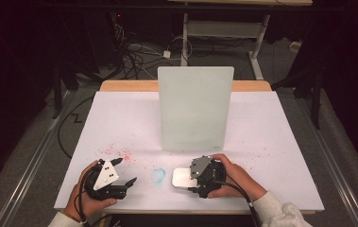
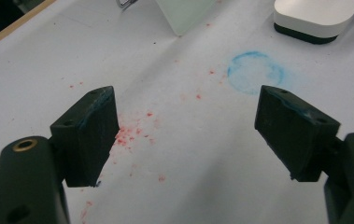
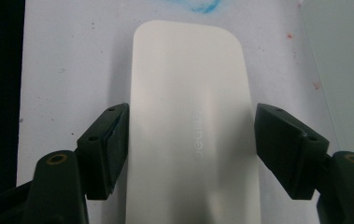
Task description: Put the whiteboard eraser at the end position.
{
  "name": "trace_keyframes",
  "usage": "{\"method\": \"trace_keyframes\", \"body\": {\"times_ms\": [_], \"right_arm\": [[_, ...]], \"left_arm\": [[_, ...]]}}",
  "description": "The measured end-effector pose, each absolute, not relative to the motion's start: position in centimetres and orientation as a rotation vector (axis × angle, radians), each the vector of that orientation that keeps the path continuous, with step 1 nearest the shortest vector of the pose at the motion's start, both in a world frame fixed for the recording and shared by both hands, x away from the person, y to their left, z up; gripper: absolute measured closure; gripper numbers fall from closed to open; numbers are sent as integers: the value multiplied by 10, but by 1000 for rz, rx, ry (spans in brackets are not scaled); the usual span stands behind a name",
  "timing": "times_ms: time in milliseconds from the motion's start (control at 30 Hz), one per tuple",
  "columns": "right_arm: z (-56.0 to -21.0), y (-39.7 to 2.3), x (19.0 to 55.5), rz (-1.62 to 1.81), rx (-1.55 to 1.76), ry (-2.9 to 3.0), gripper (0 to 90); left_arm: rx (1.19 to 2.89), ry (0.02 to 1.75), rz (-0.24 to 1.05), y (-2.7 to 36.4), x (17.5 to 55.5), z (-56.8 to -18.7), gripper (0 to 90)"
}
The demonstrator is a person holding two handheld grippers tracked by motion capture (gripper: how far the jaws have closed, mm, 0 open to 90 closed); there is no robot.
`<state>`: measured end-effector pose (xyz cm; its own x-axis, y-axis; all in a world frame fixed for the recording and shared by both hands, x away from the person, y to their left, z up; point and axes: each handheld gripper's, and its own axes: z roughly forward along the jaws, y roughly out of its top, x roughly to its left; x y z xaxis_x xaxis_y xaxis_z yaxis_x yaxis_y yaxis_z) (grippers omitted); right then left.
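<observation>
the right gripper (image 1: 189,178) sits near the front edge of the table (image 1: 271,156), right of centre, with the white eraser block (image 3: 191,140) lying flat on the sheet between its jaws. in the right gripper view the left pad looks to be at the block's side while a thin gap shows at the right pad, so the jaws are slightly spread around the block, not pinching it. my reading is that the block is either about to be gripped or is just set down; lifting it is not done.

the left gripper (image 1: 127,178) rests near the front left corner, jaws spread wide with nothing between them, blue smears on its pads (image 2: 296,126).

between the two grippers, just left of the block, lies a faint blue ring smudge (image 2: 255,72) on the sheet; it is not yet wiped, and if wiping is the job, that is what is left. red specks (image 2: 130,135) are scattered to the left of it, in front of the left gripper.

further back, at the middle of the table, an upright pale green board (image 1: 194,109) stands just behind the block. it stands close enough to hinder a forward sweep. beyond the far edge, cables (image 1: 134,56) lie on the floor.
</observation>
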<state>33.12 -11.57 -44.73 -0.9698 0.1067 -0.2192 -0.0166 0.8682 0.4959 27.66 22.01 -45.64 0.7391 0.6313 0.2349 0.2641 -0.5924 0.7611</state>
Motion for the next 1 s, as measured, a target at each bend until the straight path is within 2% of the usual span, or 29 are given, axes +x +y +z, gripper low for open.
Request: {"method": "trace_keyframes", "body": {"times_ms": [600, 1000], "right_arm": [[-419, -143, 326, 927, 199, 2584, 297], [-412, -161, 330, 957, 336, 2408, 240]], "left_arm": [[2199, 670, 645, 220, 276, -456, 207], [2198, 668, 643, 219, 277, -456, 207]]}}
